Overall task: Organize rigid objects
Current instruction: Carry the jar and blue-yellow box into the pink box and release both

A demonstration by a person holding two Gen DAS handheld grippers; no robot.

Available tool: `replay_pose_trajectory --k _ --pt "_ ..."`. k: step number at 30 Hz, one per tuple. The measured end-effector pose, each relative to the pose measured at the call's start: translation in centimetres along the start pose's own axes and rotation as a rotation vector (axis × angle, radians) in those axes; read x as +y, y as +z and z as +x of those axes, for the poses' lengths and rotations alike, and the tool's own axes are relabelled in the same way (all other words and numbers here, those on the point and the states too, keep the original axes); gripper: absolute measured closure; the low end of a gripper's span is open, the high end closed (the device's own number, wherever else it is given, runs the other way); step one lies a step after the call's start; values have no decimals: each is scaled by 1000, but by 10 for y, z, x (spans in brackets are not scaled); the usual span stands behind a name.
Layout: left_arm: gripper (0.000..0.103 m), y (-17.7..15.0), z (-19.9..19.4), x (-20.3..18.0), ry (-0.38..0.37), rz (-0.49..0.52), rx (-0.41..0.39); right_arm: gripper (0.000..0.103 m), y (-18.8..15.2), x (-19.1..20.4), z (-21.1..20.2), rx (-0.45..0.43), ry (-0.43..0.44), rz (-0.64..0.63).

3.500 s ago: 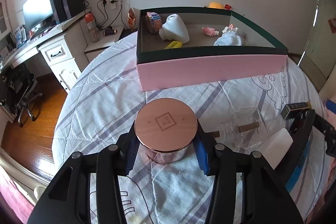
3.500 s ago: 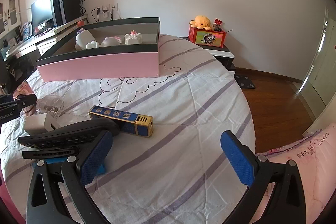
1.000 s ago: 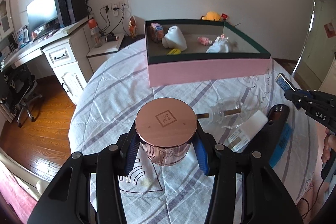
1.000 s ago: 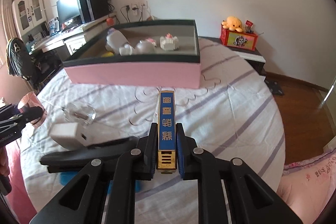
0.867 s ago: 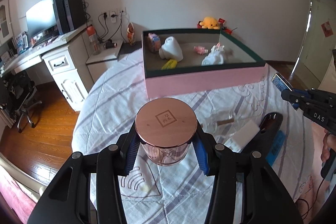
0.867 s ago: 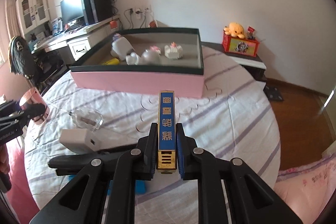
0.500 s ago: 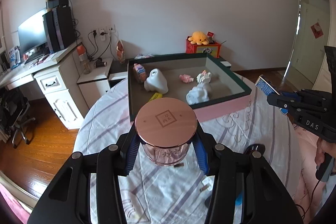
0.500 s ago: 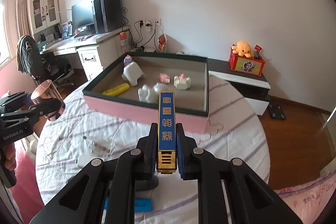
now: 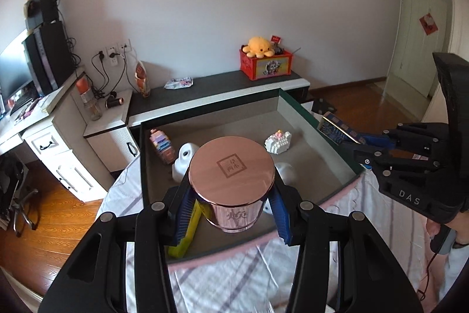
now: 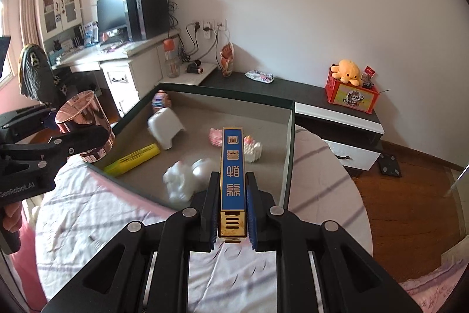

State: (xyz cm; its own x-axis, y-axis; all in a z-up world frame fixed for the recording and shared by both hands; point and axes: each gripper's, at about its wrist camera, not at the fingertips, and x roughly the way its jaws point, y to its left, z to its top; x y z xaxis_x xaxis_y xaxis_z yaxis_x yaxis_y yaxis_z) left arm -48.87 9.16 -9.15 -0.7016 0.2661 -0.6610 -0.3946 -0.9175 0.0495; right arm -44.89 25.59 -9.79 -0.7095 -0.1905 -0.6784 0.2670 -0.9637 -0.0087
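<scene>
My left gripper (image 9: pixel 231 197) is shut on a rose-gold lidded jar (image 9: pixel 231 166), held in the air over the near left part of the pink box (image 9: pixel 337 195). In the right wrist view the same jar (image 10: pixel 83 119) hangs above the box's left corner. My right gripper (image 10: pixel 233 213) is shut on a long blue and gold box (image 10: pixel 232 166), which points forward over the near edge of the pink box (image 10: pixel 288 166). From the left wrist view that blue box (image 9: pixel 337 128) shows at the pink box's right rim. Part of the pink box's floor is hidden behind both held things.
In the pink box lie a yellow marker (image 10: pixel 132 159), a white stool-shaped toy (image 10: pixel 165 128), white figures (image 10: pixel 187 178), a brick model (image 9: pixel 278 141) and a colourful block toy (image 9: pixel 162 147). Behind stand a dark shelf (image 10: pixel 293 93) with a red box (image 10: pixel 351 96), and a desk (image 10: pixel 117 57).
Both grippers have risen and moved forward from the striped bedspread to above the pink box, still gripping the jar and the blue box. The loose items on the bed have dropped out of view.
</scene>
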Motion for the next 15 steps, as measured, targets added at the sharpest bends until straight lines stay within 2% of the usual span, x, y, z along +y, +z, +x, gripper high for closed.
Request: replay_pose_trajectory --k 6,11,15 --pt "55 19 61 -7 29 40 96 88 21 -11 54 84 -6 -9" --pt "55 13 95 -10 39 52 155 87 16 -17 85 138 7 -4" --pt "55 8 107 -10 47 57 176 87 8 -16 99 164 14 -4"
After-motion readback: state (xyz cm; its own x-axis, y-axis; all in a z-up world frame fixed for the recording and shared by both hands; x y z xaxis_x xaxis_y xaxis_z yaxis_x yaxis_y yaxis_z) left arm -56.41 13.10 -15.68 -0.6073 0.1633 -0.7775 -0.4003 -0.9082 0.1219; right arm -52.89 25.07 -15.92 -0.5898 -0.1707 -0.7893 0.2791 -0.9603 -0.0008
